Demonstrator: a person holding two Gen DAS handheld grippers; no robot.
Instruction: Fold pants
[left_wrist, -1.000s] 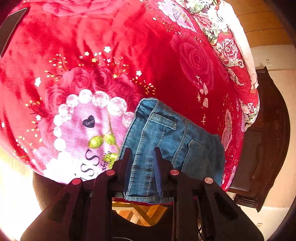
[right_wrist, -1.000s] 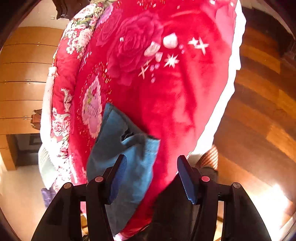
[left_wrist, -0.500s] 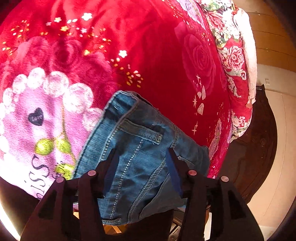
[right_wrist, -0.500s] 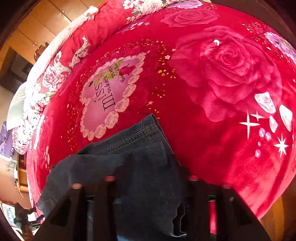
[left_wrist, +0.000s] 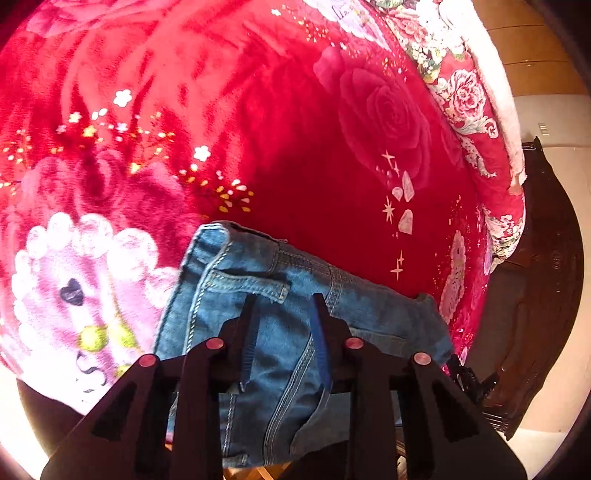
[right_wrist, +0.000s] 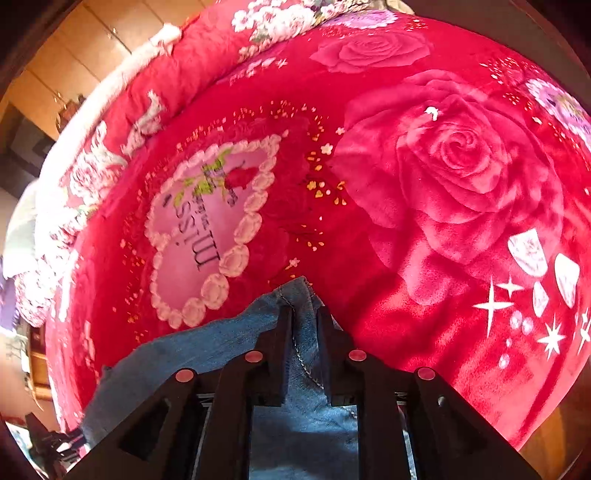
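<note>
Blue denim pants (left_wrist: 280, 295) lie folded into a small bundle near the front edge of a bed with a red rose blanket (left_wrist: 258, 129). My left gripper (left_wrist: 284, 306) is above the bundle's middle, its jaws partly open with denim between them, not clamped. In the right wrist view my right gripper (right_wrist: 304, 314) is shut on a corner of the pants (right_wrist: 295, 295), with dark denim (right_wrist: 207, 350) spreading out to the left under it.
The red blanket (right_wrist: 461, 166) has a pink heart print (right_wrist: 210, 229). A rolled floral quilt (left_wrist: 476, 99) lies along the bed's far edge. A dark wooden headboard (left_wrist: 535, 295) stands at the right. Wooden wardrobes (right_wrist: 85, 48) are behind.
My right gripper went from wide open beside the pants to shut on a denim corner. My left gripper opened, then narrowed again over the bundle and shifted slightly.
</note>
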